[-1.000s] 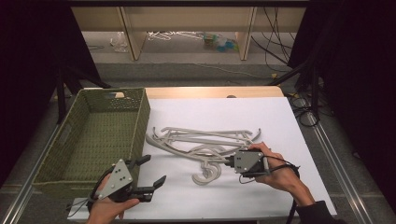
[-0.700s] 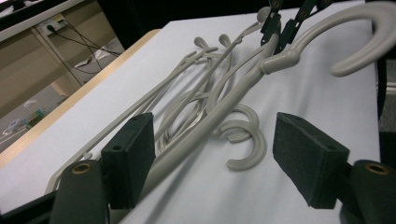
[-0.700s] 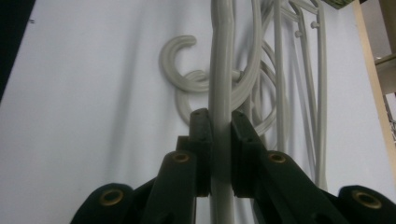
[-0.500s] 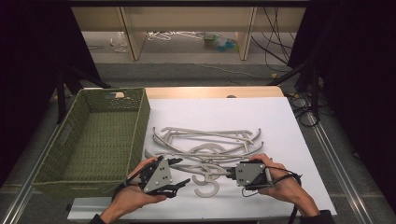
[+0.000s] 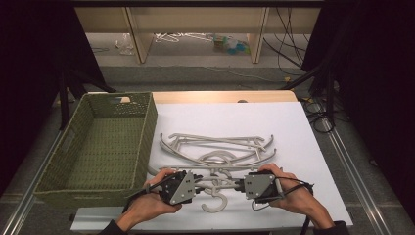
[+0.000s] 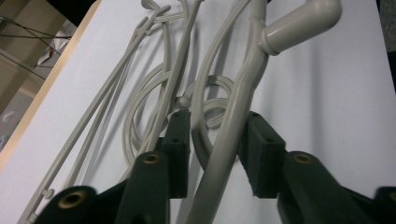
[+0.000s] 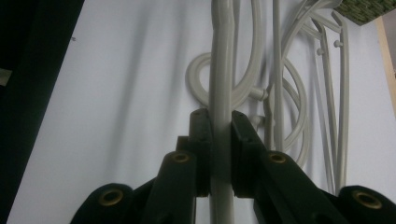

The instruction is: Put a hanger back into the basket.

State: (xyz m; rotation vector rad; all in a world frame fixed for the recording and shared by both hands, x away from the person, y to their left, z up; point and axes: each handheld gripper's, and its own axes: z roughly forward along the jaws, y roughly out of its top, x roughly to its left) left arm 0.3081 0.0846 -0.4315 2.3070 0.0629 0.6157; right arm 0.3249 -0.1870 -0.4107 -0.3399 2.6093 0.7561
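As seen from above: right hand-held gripper (image 5: 240, 185) clamped on the nearest hanger (image 5: 215, 198) at the front of the counter (image 5: 293, 147), left hand-held gripper (image 5: 198, 181) at its other arm. Green basket (image 5: 147, 127) at left, empty. Along the left jaws: just closing, hanger arm (image 6: 233, 121) between the pads, not yet pinched. Squeeze fully before lifting. Along the right jaws: shut tight on the bar (image 7: 222, 70). Keep both ends level and clear of the other hangers (image 5: 215, 142).

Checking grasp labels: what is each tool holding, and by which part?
Right tool: clamped on nearest hanger's arm. Left tool: jaws closing around its other arm, no firm hold yet.
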